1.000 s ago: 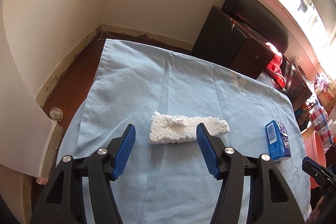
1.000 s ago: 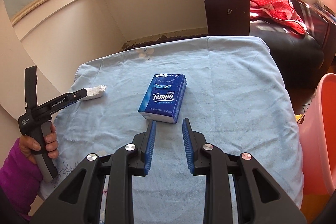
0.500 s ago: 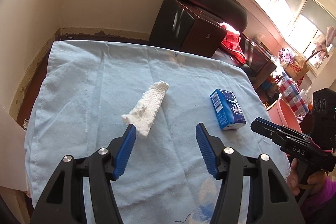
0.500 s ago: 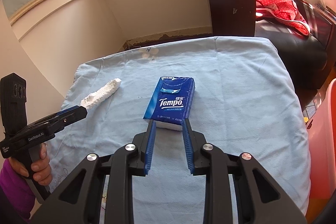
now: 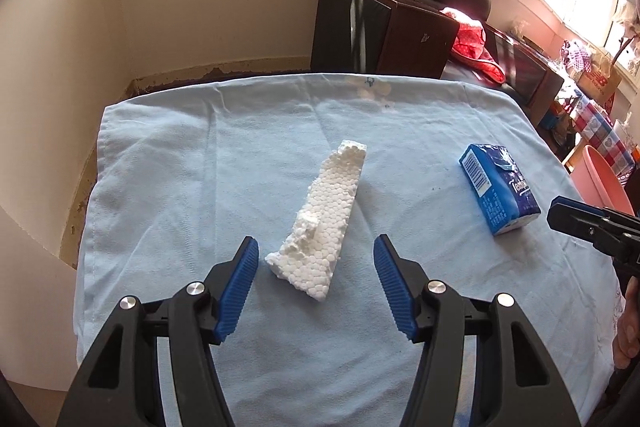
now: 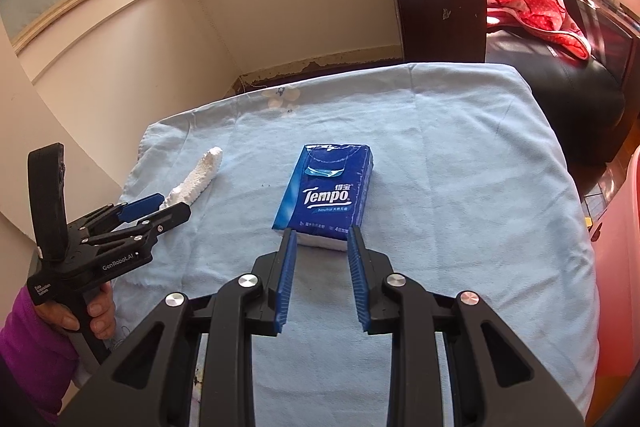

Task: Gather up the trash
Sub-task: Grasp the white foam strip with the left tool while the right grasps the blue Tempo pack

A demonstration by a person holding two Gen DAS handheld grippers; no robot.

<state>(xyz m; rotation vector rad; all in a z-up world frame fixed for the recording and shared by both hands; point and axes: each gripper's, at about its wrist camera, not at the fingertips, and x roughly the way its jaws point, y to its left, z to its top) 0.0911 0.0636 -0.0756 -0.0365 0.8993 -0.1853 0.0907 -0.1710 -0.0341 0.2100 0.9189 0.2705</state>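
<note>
a pale blue cloth (image 5: 192, 155) is covering the table, giving the trash a flat bed. a pink bin (image 5: 600, 179) is waiting off the right edge, probably for the collected pieces. the left gripper (image 5: 314, 269) is hovering with jaws wide apart, straddling the near end of the white styrofoam chunk (image 5: 320, 223) without touching it. the right gripper (image 6: 322, 249) is standing parted at the near end of the tempo tissue pack (image 6: 328, 195), seemingly ready to close.
</note>
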